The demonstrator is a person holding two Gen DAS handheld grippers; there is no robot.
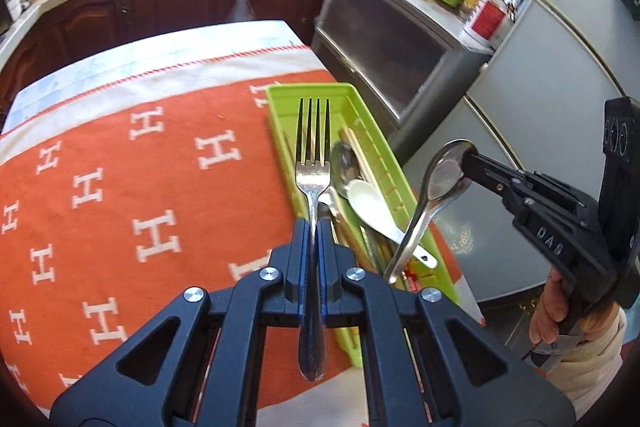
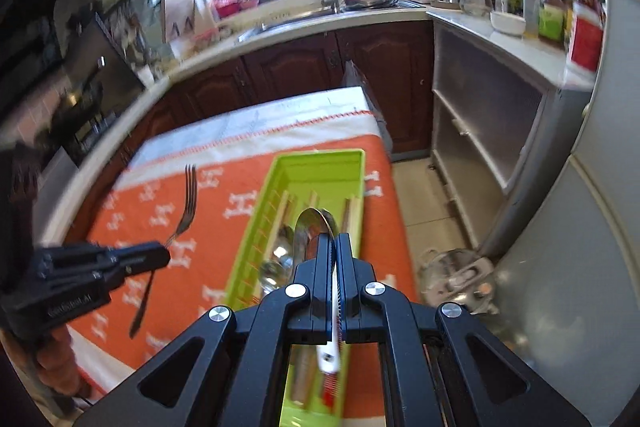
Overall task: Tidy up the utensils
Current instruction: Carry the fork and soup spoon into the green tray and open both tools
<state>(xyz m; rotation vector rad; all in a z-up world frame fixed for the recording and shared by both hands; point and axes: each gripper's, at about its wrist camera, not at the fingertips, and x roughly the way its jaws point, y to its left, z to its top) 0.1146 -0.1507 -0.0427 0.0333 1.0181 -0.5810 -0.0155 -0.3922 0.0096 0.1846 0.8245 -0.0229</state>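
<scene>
Left gripper [image 1: 314, 227] pinches fork [image 1: 313, 147]; right gripper [image 2: 335, 239] pinches steel spoon [image 2: 310, 227]. Next: lower both into green tray [image 1: 280, 95] at 1 o'clock.

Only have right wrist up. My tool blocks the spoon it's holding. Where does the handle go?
Observer: Left wrist shows the right tool pinching the metal spoon by its bowl. The handle slants down toward the near part of the green tray; whether it touches is hidden.
Operator: What's under it in the tray?
Observer: A white spoon, bowl up, resting on a second metal spoon.
Operator: Where's the fork gripped?
Observer: The left tool is shut on the fork just below its neck, with the tines pointing forward over the tray's left wall.
</scene>
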